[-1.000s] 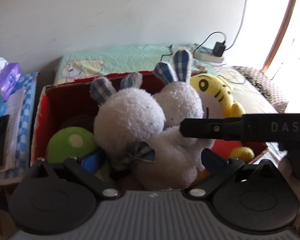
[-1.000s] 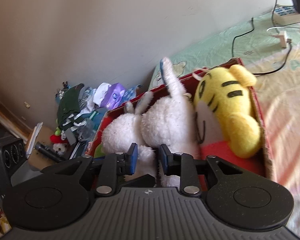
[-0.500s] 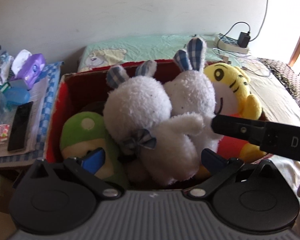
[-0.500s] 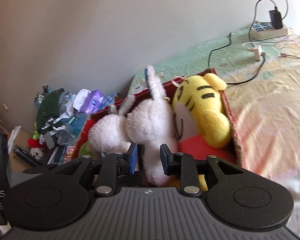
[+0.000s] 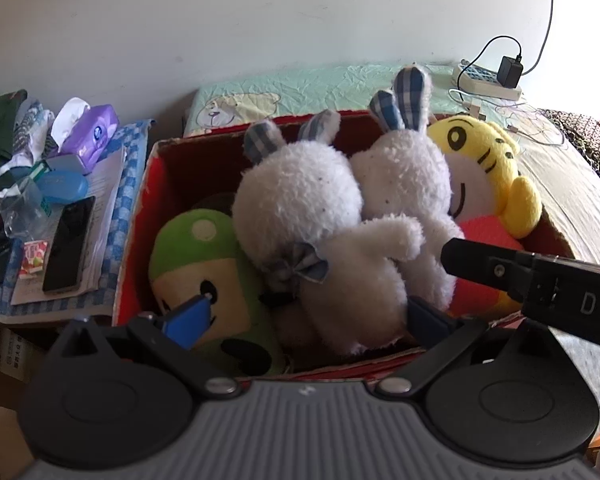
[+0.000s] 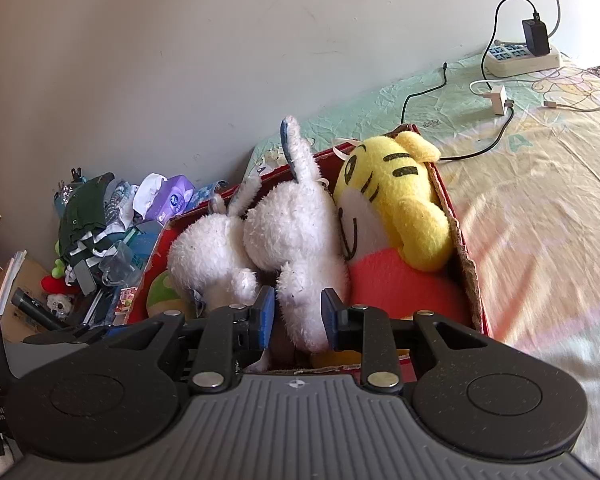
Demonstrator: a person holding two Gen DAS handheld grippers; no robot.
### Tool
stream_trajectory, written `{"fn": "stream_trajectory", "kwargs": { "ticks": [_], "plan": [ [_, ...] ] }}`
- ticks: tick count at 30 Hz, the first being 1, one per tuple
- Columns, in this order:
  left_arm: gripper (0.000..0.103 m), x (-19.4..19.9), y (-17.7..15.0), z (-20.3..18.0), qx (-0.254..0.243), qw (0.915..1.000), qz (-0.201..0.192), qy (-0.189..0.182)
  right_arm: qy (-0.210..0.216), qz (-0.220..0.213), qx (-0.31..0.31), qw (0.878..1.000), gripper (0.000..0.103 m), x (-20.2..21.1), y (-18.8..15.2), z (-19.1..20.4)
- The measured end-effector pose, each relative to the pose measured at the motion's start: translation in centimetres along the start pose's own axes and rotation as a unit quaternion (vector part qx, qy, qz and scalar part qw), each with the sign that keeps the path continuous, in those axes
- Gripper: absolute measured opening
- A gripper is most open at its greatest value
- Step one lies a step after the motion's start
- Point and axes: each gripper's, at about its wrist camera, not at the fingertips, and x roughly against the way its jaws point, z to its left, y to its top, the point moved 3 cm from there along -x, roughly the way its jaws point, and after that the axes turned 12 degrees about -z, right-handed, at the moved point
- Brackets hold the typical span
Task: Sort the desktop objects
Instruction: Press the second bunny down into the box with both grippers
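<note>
White fluffy rabbit plush point(image 6: 300, 240) | checked blue ears | in red box point(image 5: 140, 216)

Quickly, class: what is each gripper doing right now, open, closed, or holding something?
Left gripper: open, holding nothing, above the red cardboard box of plush toys.
Right gripper: part open, fingers either side of the fluffy white rabbit plush; grip cannot be told.

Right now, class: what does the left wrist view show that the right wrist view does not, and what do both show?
Only the left wrist view shows the green plush's face, the black phone and the right tool reaching in from the side. Only the right wrist view shows the white plug adapter on the sheet. Both show the red box, two white rabbits and the yellow tiger plush.
</note>
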Motion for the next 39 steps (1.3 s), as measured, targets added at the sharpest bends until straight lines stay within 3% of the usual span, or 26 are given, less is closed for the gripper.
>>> {"fn": "stream_trajectory", "kwargs": {
  "ticks": [4, 32, 39],
  "plan": [
    [0.102, 0.1, 0.0, -0.1, 0.001, 1.0, 0.003, 0.004, -0.009, -0.005, 0.009, 1.0, 0.033, 0.2, -0.2, 0.2],
    [0.103, 0.4, -0.4, -0.3, 0.033, 0.9993, -0.008, 0.016, -0.044, -0.023, 0.015, 0.999, 0.034, 1.0, -0.6, 0.2],
    [0.103, 0.4, -0.4, -0.5, 0.026, 0.9994, -0.01, 0.021, -0.056, -0.025, 0.015, 0.998, 0.041, 1.1, -0.6, -0.3]
  ]
}}
